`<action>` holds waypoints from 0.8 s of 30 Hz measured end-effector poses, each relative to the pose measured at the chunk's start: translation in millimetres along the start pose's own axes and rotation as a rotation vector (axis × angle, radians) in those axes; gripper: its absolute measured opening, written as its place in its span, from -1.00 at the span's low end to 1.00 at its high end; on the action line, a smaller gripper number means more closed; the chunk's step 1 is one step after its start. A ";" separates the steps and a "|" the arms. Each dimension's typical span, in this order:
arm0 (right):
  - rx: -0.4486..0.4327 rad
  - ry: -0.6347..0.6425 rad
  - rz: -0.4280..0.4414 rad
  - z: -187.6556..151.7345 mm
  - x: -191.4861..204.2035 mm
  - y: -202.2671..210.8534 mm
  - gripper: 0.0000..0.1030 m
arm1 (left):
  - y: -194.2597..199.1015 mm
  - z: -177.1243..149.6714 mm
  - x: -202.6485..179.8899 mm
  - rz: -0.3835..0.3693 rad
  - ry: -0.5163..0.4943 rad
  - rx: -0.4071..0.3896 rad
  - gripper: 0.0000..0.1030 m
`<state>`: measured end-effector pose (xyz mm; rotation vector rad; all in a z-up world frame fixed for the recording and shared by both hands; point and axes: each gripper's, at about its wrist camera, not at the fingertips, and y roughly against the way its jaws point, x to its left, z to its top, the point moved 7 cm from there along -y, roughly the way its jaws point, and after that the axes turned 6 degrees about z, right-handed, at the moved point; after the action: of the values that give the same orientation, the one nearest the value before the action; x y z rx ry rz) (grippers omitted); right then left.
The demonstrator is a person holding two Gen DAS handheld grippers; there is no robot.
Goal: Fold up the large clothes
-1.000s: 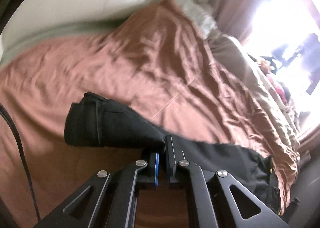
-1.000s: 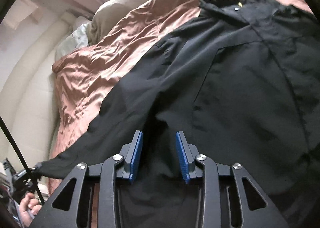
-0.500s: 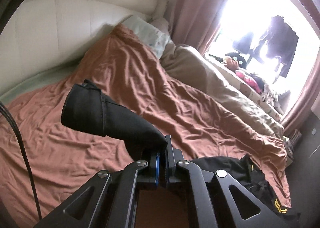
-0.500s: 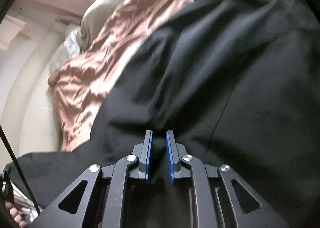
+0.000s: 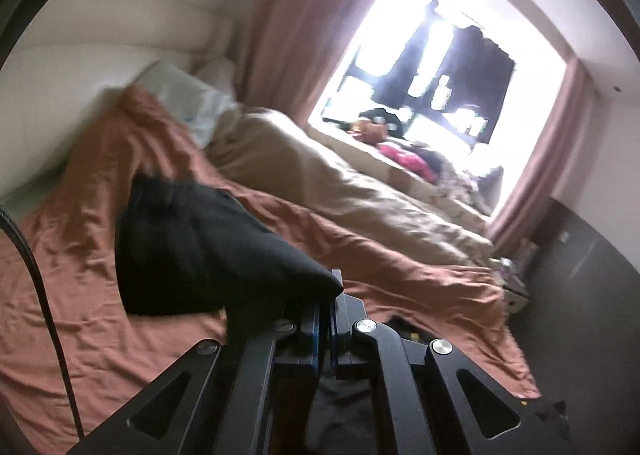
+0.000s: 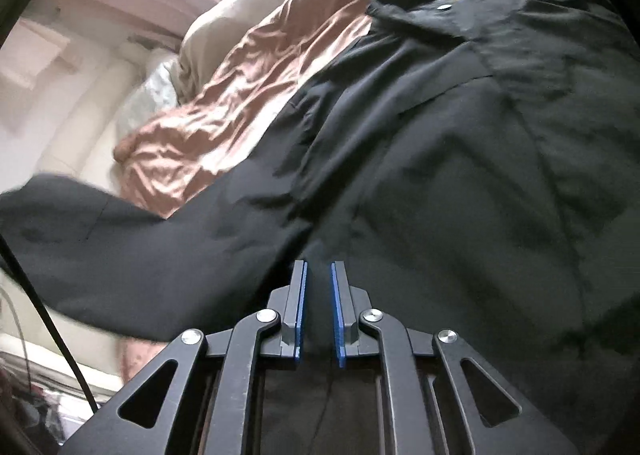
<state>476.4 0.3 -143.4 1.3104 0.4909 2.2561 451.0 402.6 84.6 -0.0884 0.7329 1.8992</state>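
Left gripper (image 5: 325, 319) is clamped on the black garment's sleeve (image 5: 192, 251), lifted just ahead; thin, slick fabric could slip free. Right gripper (image 6: 319, 315), jaws nearly together after narrowing, pinches the garment body (image 6: 460, 175) spread ahead on the bed's wrinkled rust sheet (image 6: 224, 103); uneven pull risks bunching.

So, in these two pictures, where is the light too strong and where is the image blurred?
Left wrist view: the window is blown out white, the pillow and the lifted black sleeve are smeared, and the edges curve. Right wrist view: glare at the top, the sleeve end at the left edge is blurred, and the tongs stay sharp.
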 end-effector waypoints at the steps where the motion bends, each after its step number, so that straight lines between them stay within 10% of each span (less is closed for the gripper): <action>1: -0.010 -0.014 0.004 -4.4 -1.6 9.7 -0.81 | -0.2 -0.4 -11.5 -0.020 -0.004 0.004 -0.95; 11: -0.136 -0.033 -0.040 -27.2 -26.7 98.5 -0.68 | -11.5 -40.9 -148.2 -0.219 -0.141 0.083 -0.95; 12: -0.147 -0.034 -0.053 -26.5 -29.3 104.9 -0.48 | -13.6 -47.9 -160.8 -0.235 -0.156 0.097 -0.95; 14: -0.163 -0.033 -0.054 -28.4 -30.9 116.3 0.69 | -15.8 -58.6 -180.1 -0.257 -0.182 0.116 -0.95; 24: -0.209 -0.059 -0.066 -16.7 -50.4 183.0 0.73 | -32.4 -101.7 -258.7 -0.363 -0.252 0.197 -0.94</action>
<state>441.9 -179.4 -90.4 1.2316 0.2655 2.1430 567.7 148.3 86.0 0.1328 0.6756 1.4543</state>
